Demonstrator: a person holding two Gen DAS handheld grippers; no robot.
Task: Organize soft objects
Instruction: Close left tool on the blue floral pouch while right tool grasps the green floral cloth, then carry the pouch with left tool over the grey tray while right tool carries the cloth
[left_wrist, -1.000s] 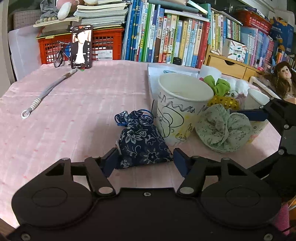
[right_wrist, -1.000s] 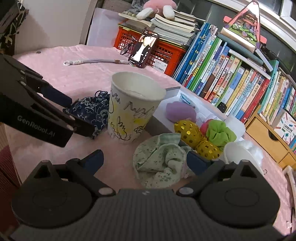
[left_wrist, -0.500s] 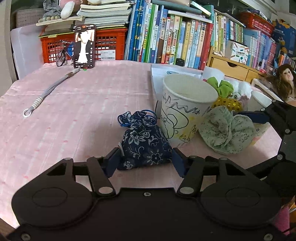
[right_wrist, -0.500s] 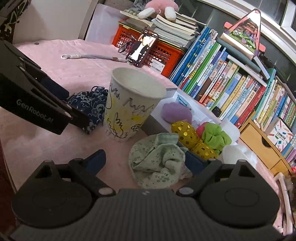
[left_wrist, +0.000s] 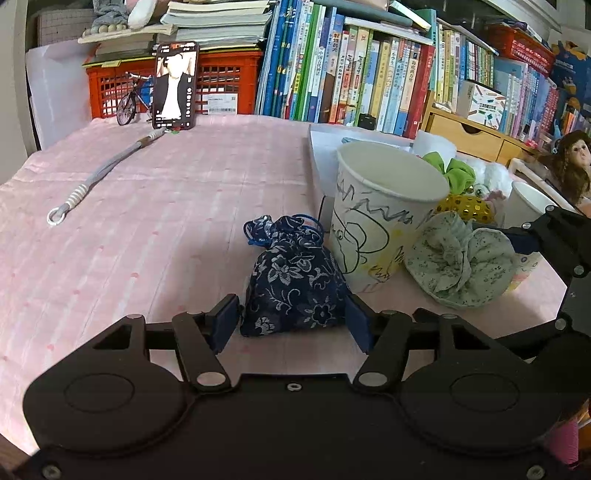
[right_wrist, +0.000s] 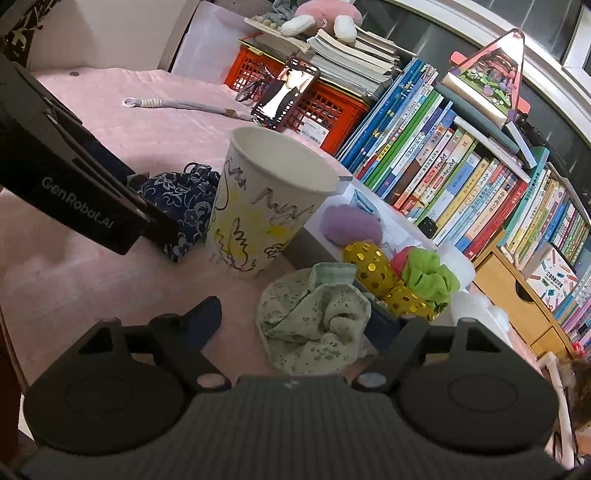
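A navy floral drawstring pouch (left_wrist: 295, 280) sits on the pink tablecloth, left of a doodled paper cup (left_wrist: 384, 221). My left gripper (left_wrist: 291, 321) straddles the pouch. Its jaws are opening, and the pads stand right at the pouch's sides without squeezing it. A crumpled pale green floral cloth (right_wrist: 317, 325) lies right of the cup (right_wrist: 266, 206). My right gripper (right_wrist: 295, 321) is closing around the cloth. Its right finger touches the cloth and its left finger (right_wrist: 208, 314) is still apart from it. The pouch (right_wrist: 181, 192) also shows in the right wrist view, half hidden by the left gripper's fingers (right_wrist: 159, 225).
Behind the cloth lie gold sequin balls (right_wrist: 365, 262), a green scrunchie (right_wrist: 428, 273) and a purple soft lump (right_wrist: 351, 225) on a white tray (left_wrist: 325, 155). A second cup (left_wrist: 528, 206), a doll (left_wrist: 569, 162), a phone (left_wrist: 175, 85), a cord (left_wrist: 99, 177) and rows of books stand around.
The right gripper's jaws have narrowed around the green cloth, the left finger coming inward. The left gripper stays at the pouch, its pads eased off slightly.
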